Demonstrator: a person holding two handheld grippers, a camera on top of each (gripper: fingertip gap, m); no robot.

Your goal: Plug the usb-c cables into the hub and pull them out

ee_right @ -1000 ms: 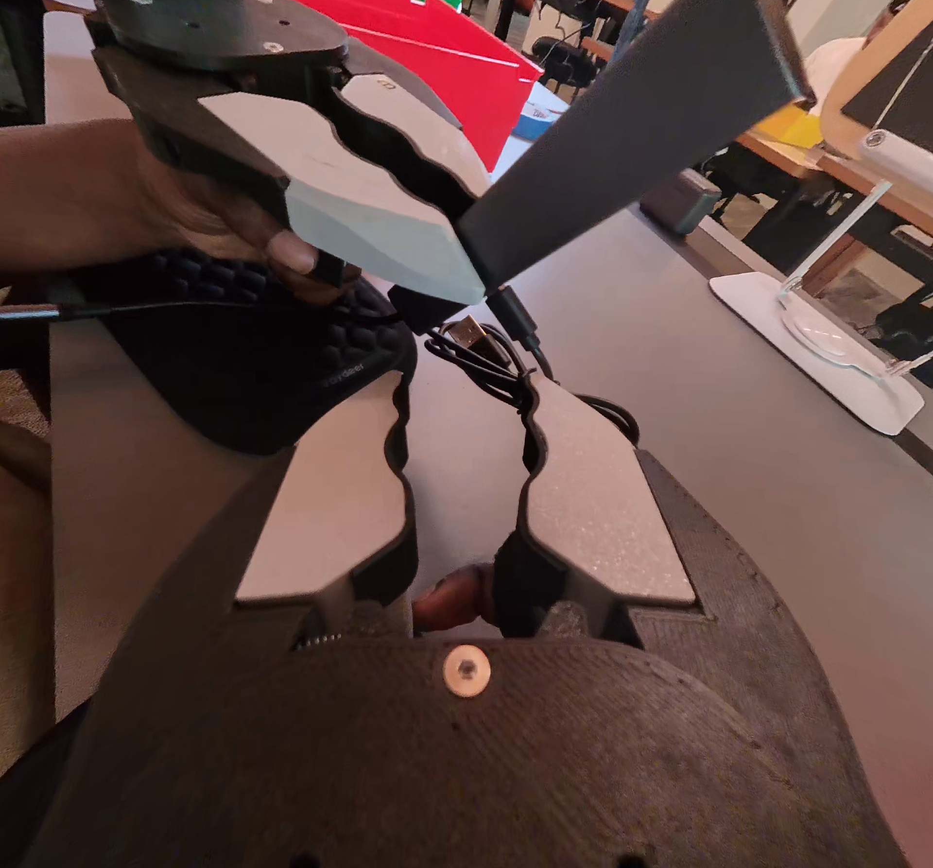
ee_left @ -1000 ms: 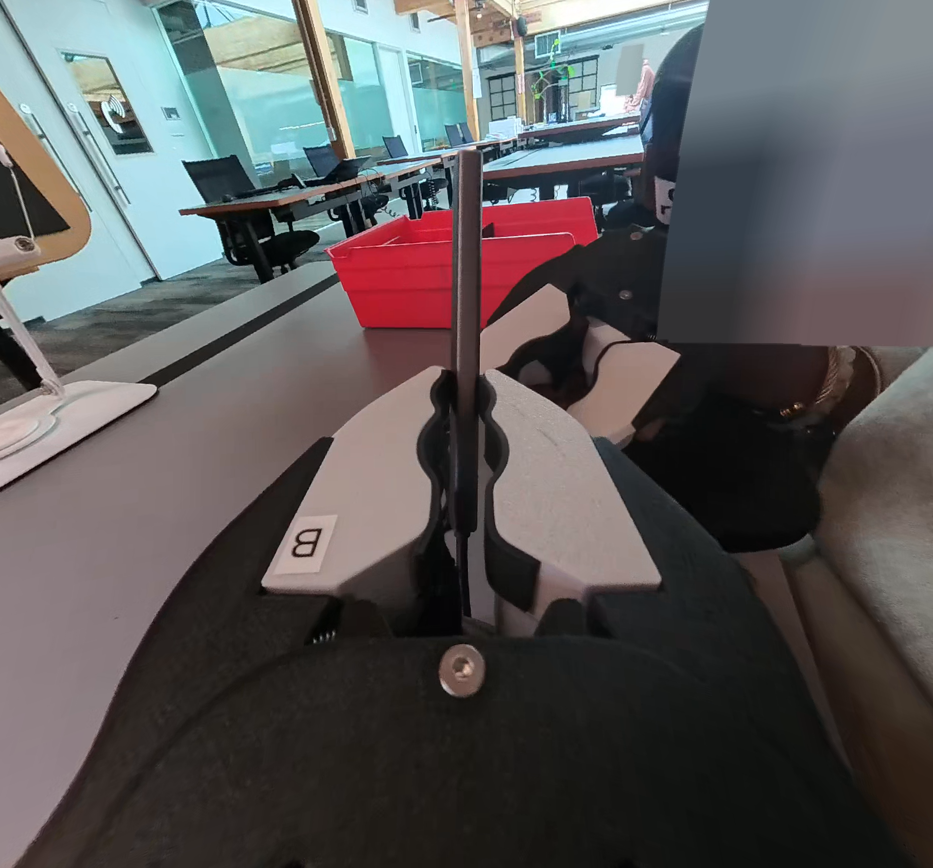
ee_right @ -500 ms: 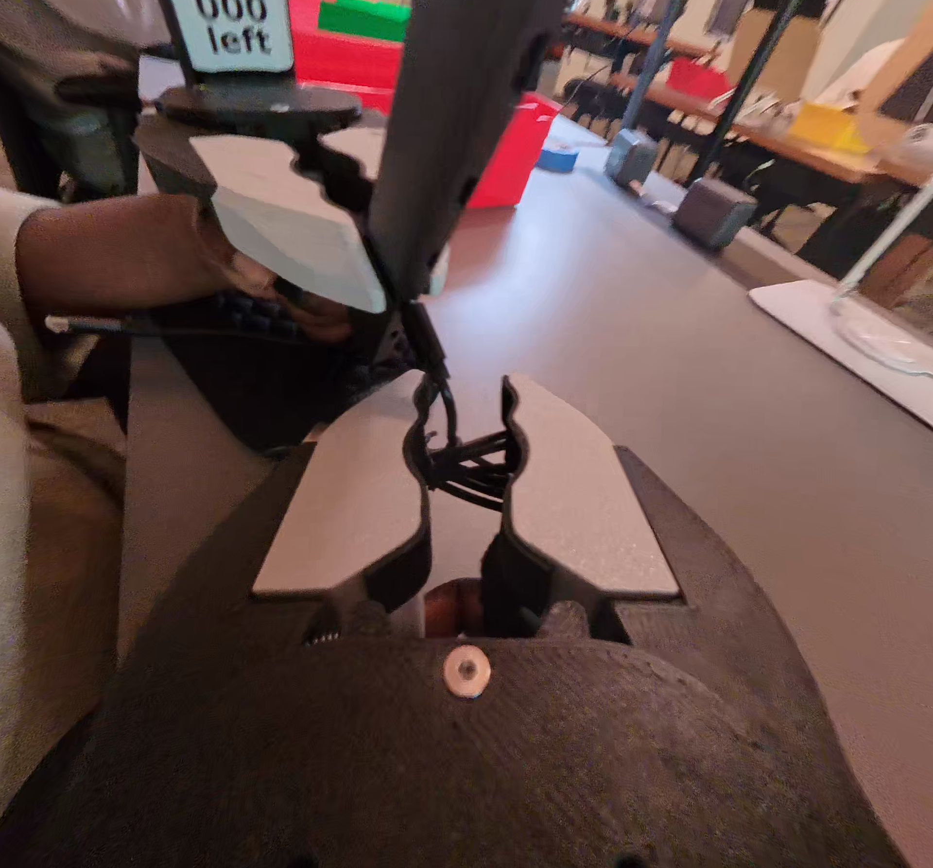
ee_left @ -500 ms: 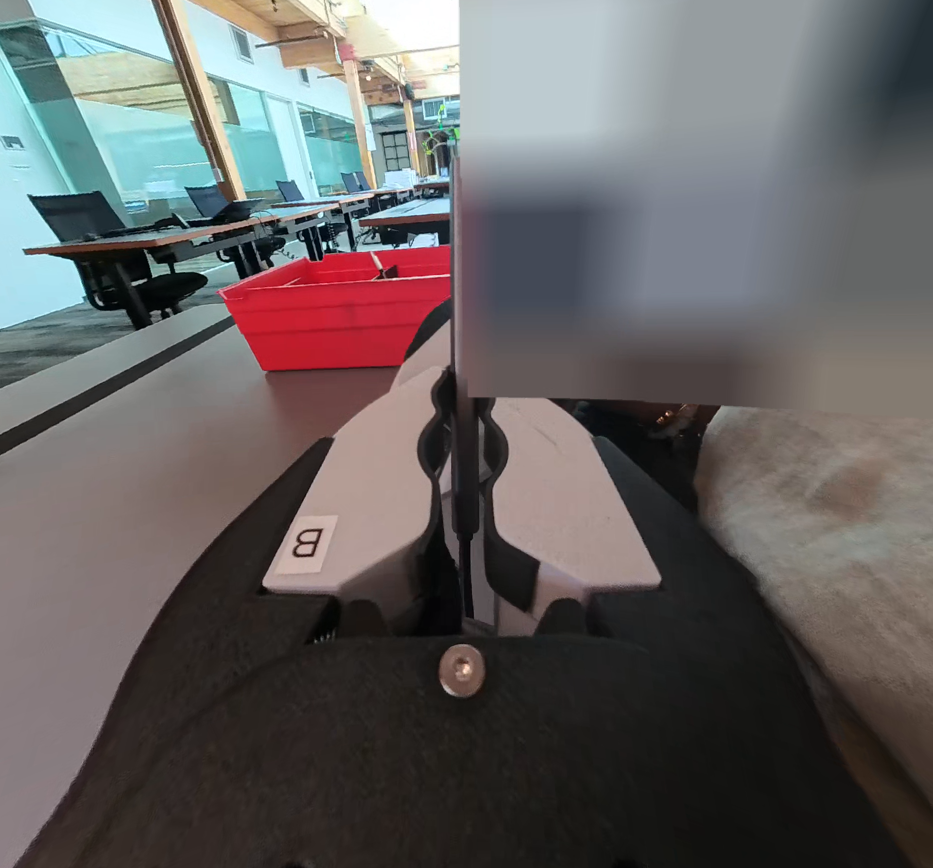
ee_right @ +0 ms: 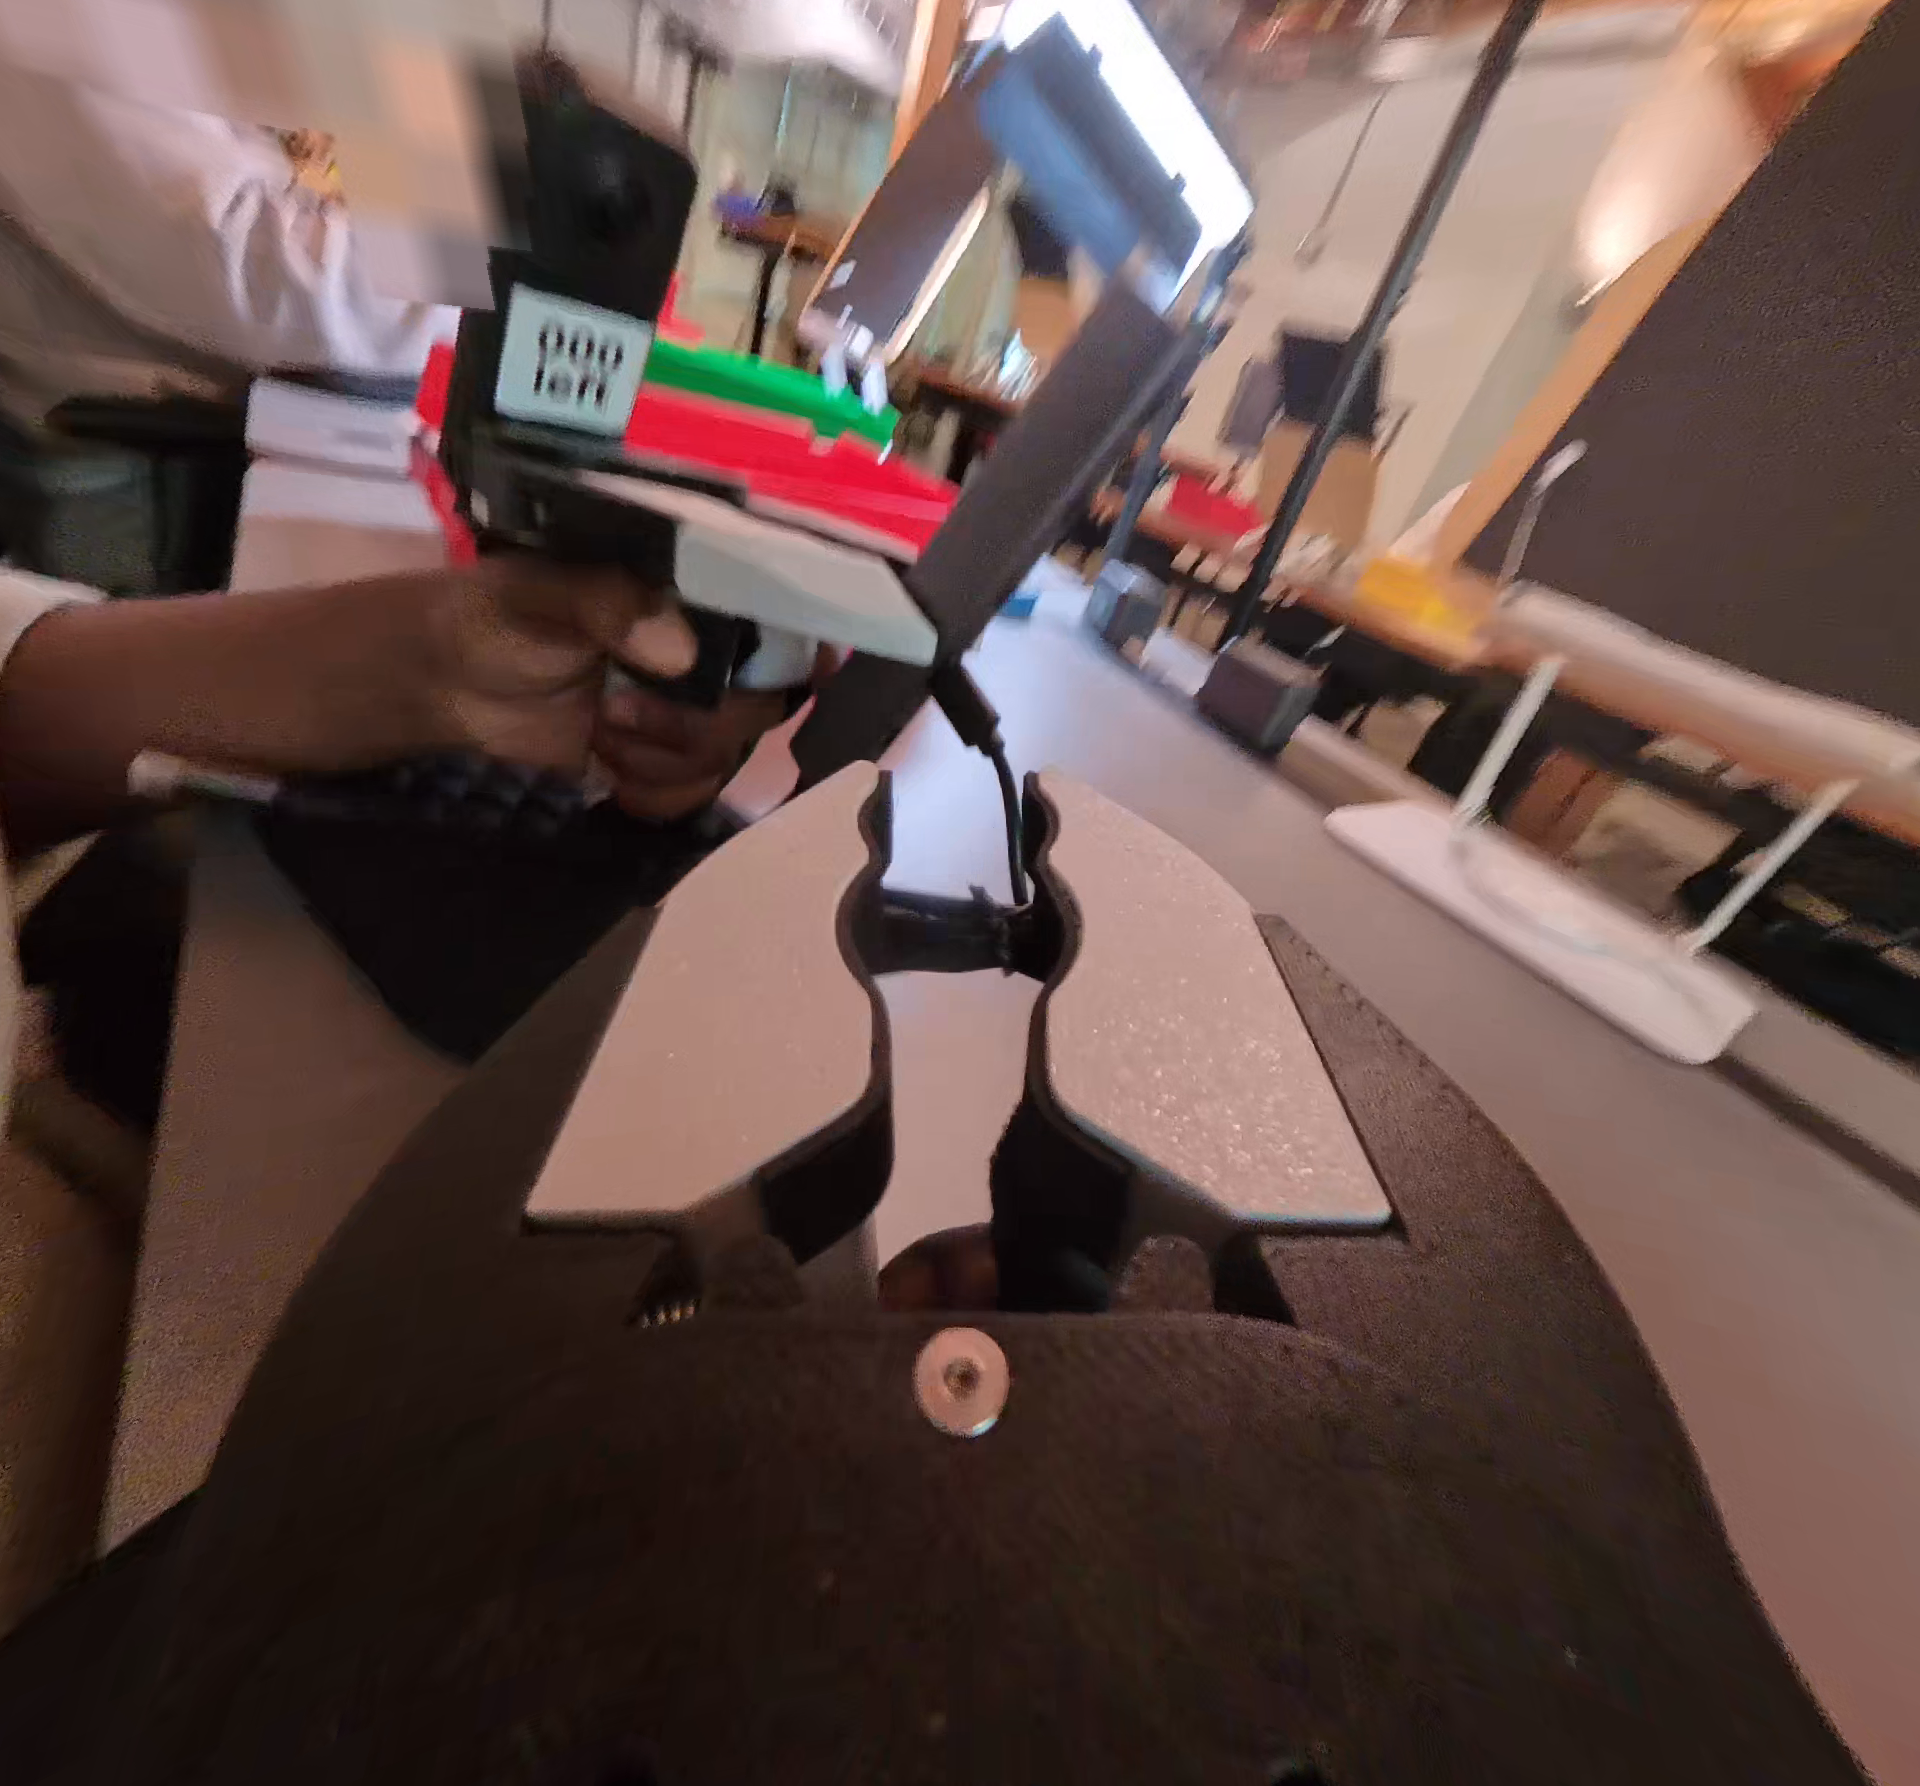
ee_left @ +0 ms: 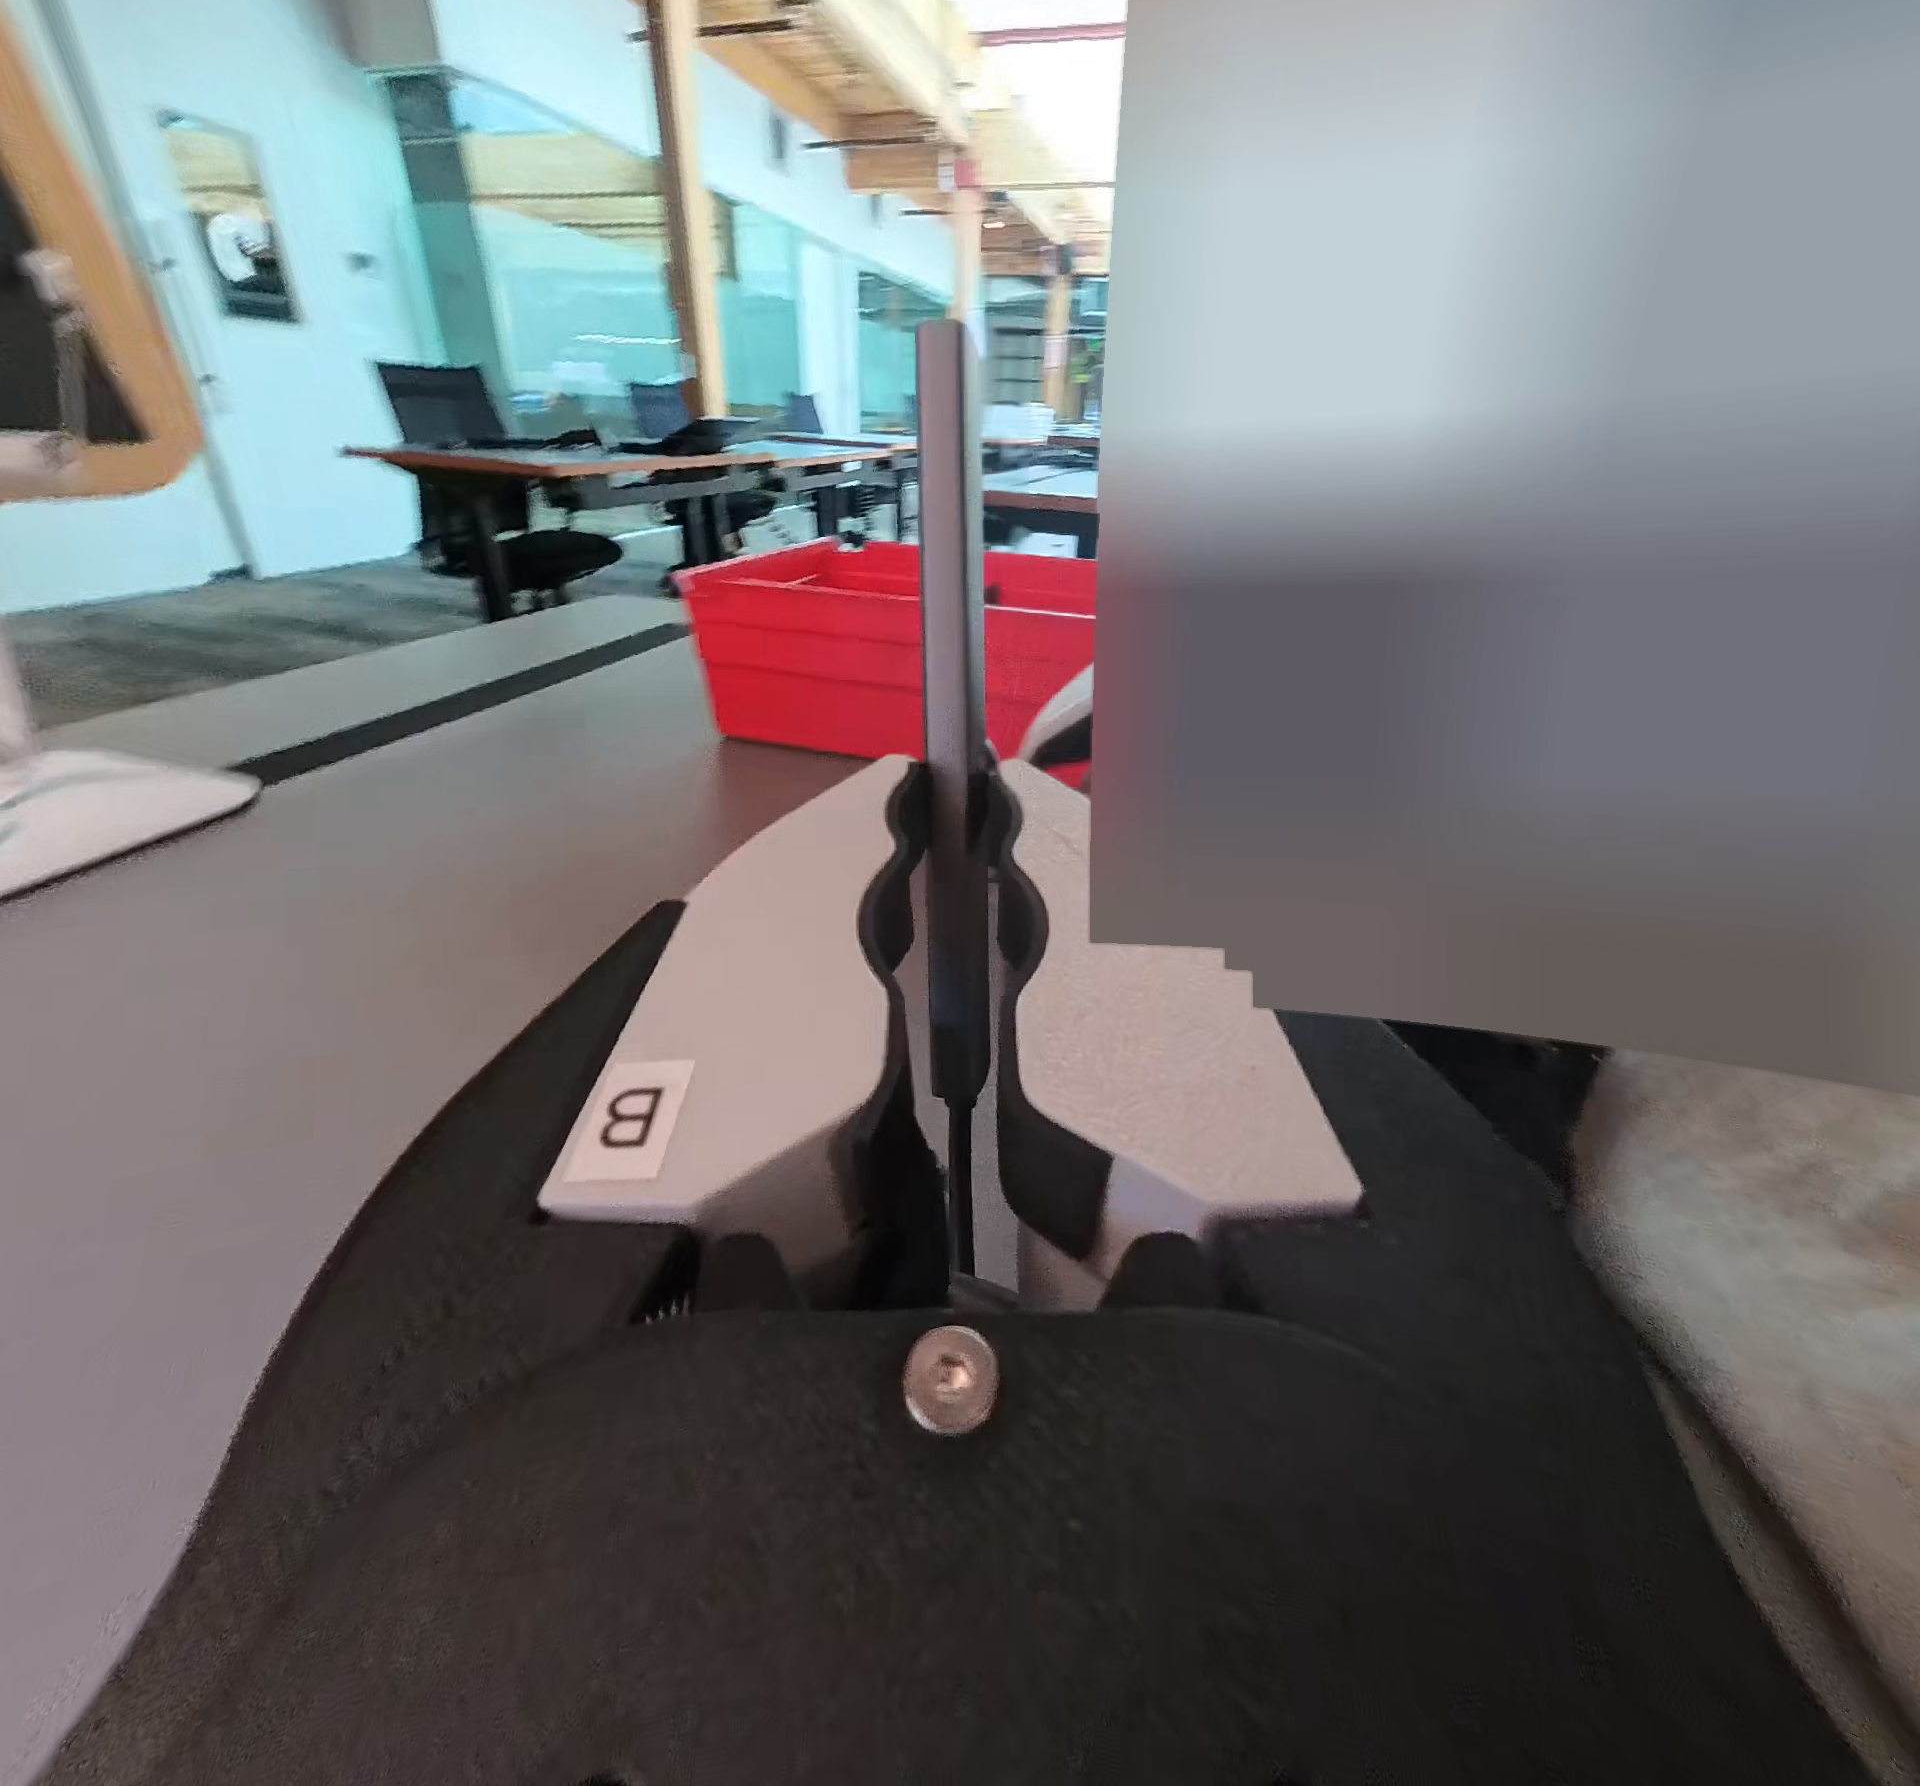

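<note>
My left gripper is shut on the hub, a thin dark grey slab seen edge-on that stands up from between its fingers. A black cable hangs from the hub's lower end. In the right wrist view the left gripper holds the hub tilted above the table. A black connector sits in the hub's lower end. Its cable runs down into my right gripper, whose fingers are closed on a bundle of black cable. The view is motion-blurred.
A red bin stands on the dark table behind the hub, and a white stand base at left. The right wrist view shows red and green bins, a white stand, a grey block and a black pad.
My right gripper has narrowed from wide open onto the cable bundle and lifted it. My left gripper has swung with the hub still held, so the hub now leans the other way.
</note>
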